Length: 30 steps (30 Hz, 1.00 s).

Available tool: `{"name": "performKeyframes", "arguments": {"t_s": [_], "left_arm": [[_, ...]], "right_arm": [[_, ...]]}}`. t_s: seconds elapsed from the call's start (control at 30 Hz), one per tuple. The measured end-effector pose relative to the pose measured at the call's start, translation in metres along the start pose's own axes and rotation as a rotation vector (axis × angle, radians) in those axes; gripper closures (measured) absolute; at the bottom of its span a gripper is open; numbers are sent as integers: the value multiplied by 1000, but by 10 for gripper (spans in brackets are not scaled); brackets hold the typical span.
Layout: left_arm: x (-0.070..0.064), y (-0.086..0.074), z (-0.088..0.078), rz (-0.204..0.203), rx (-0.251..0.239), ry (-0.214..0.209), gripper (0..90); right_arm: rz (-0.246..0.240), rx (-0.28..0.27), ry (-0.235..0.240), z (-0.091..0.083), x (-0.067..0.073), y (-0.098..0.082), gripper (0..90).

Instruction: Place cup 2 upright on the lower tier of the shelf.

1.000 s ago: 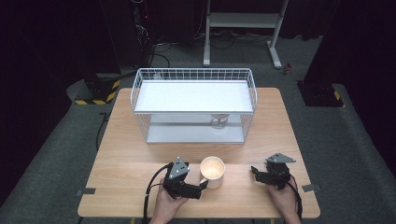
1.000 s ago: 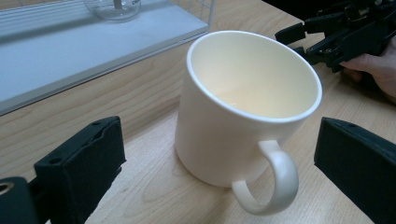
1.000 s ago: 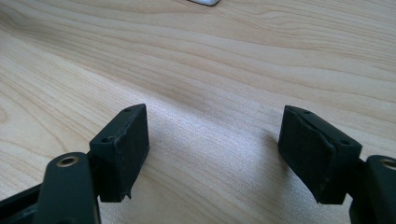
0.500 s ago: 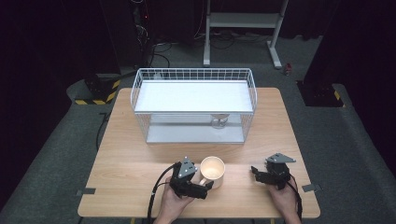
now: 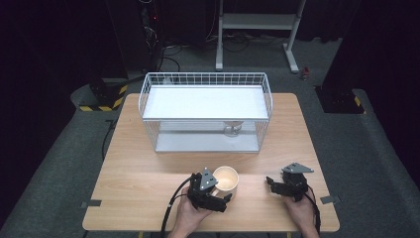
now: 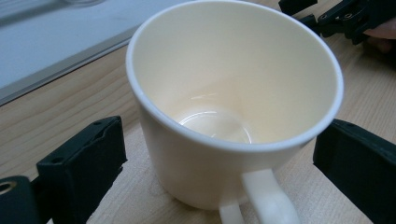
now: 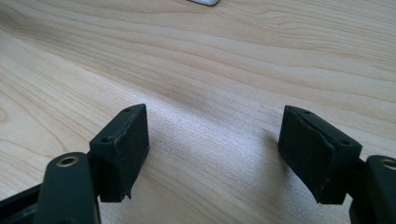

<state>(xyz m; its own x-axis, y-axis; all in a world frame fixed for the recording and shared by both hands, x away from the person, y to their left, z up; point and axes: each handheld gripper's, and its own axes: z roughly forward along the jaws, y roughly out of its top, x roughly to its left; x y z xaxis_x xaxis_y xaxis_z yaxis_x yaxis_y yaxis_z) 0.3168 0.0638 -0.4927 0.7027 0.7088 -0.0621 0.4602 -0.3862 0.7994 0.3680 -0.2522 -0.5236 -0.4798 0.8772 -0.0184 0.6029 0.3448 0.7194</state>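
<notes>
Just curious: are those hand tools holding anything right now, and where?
Nothing is held. The cream mug sits between the left hand-held gripper's open jaws, untouched.

The left claw (image 5: 225, 191) sits near the person's edge of the desk, held low by the left hand (image 5: 190, 215), whose forearm comes in from the near side. Its body lies tilted, jaws pointing to the right and slightly away. In the left gripper view its two black jaws stand wide apart, the pads pressing on nothing. The right claw (image 5: 271, 182) is held by the right hand (image 5: 299, 210) at the near right, its grey plate on top, jaws pointing left. In the right gripper view (image 7: 212, 154) the jaws stand parted, with nothing between them.
</notes>
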Motion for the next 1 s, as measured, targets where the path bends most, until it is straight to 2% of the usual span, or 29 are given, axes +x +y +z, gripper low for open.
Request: {"name": "performKeyframes", "arguments": {"t_s": [0.37, 0.7, 1.0], "left_arm": [[-1, 0, 7, 4, -6, 20, 42], [-3, -3, 15, -11, -21, 26, 49], [-6, -3, 21, 8, -18, 51, 65]], "right_arm": [[0, 0, 0, 0, 0, 0, 247], [2, -1, 0, 0, 0, 0, 247], [2, -1, 0, 0, 0, 0, 247]]}}
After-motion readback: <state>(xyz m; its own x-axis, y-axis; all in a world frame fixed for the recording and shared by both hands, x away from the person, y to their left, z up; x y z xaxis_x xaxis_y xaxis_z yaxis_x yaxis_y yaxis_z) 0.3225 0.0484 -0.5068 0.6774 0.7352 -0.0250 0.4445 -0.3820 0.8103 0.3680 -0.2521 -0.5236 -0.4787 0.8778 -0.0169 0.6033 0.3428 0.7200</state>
